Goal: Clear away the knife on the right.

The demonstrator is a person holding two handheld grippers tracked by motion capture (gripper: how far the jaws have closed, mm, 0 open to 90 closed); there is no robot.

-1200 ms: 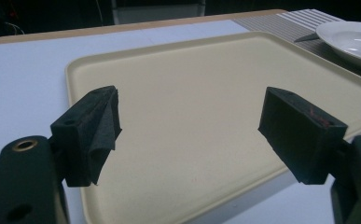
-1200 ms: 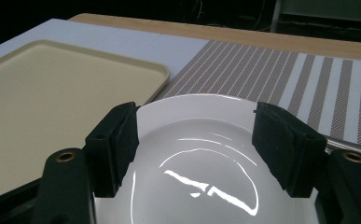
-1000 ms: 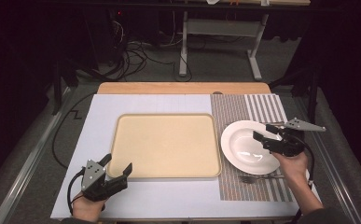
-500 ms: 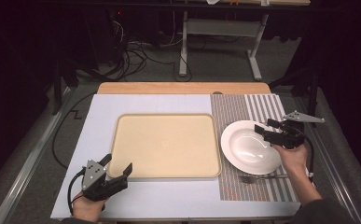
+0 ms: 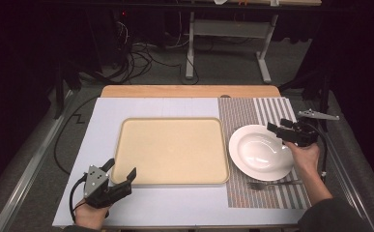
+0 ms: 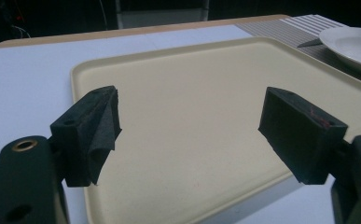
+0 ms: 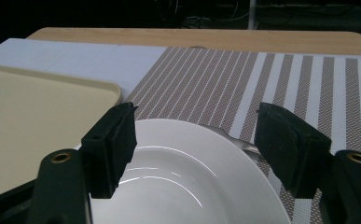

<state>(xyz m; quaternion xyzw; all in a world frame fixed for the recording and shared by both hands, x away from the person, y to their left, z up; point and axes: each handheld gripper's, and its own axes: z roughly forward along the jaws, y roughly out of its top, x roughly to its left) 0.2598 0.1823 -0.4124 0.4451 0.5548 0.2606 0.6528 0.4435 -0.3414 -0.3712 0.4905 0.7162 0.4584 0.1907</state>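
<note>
Hovering over the plate on the striped mat beside the tray, right gripper spread wide; likely stiff, slick, breakable, best pinched at the rim; left gripper wide too

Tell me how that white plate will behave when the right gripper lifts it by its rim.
The white plate looks glazed and glossy, so probably slippery between the jaws. It seems rigid ceramic, likely heavy for its size and breakable. Held at one edge by the open right gripper, it may tilt downward.

a dark room, grey floor strewn with cables, a metal desk frame behind.
</note>
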